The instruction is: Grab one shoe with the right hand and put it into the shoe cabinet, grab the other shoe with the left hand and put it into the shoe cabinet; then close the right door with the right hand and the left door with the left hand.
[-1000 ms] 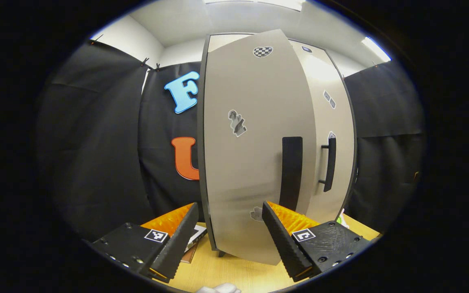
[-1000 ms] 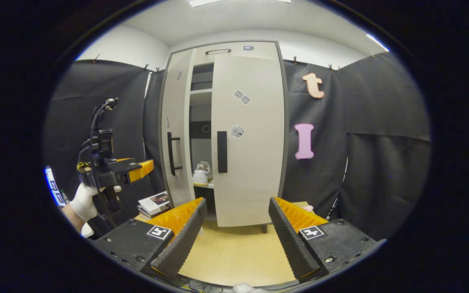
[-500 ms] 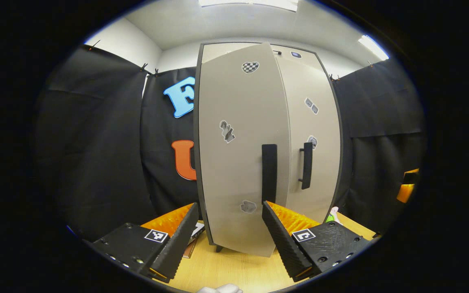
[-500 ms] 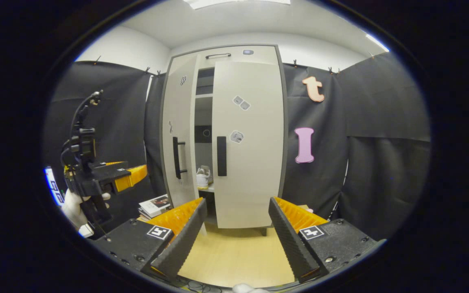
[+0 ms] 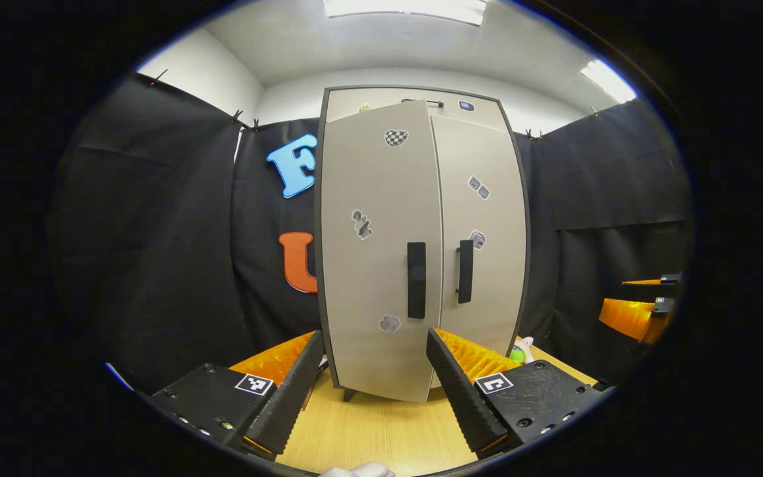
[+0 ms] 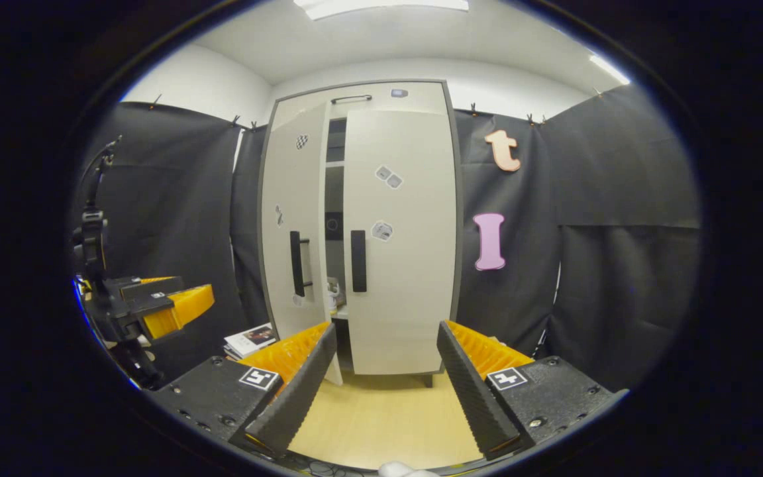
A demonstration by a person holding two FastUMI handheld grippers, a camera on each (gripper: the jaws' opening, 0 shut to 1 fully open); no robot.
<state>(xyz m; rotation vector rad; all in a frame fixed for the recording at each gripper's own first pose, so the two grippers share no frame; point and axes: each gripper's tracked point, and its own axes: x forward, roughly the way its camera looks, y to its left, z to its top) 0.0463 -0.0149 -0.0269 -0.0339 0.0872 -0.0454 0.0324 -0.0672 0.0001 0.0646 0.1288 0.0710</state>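
Both grippers, left [image 5: 368, 391] and right [image 6: 381, 391], hang spread and empty in front of the tall beige two-door shoe cabinet [image 6: 361, 232]. One white shoe [image 6: 332, 293] peeks from the shelf inside. Its right door [image 6: 400, 238] looks shut; the left door [image 6: 292, 225] stands slightly ajar, so that last push remains.

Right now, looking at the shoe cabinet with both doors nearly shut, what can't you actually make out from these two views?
- Shoes: in the right gripper view the left door and right door leave a narrow gap; only a pale sliver shows on the shelf.
- Left door's latch state: the left gripper view shows it almost flush, the right gripper view ajar.
- Books: the left gripper and distance hide their titles.
- Green item: too small.
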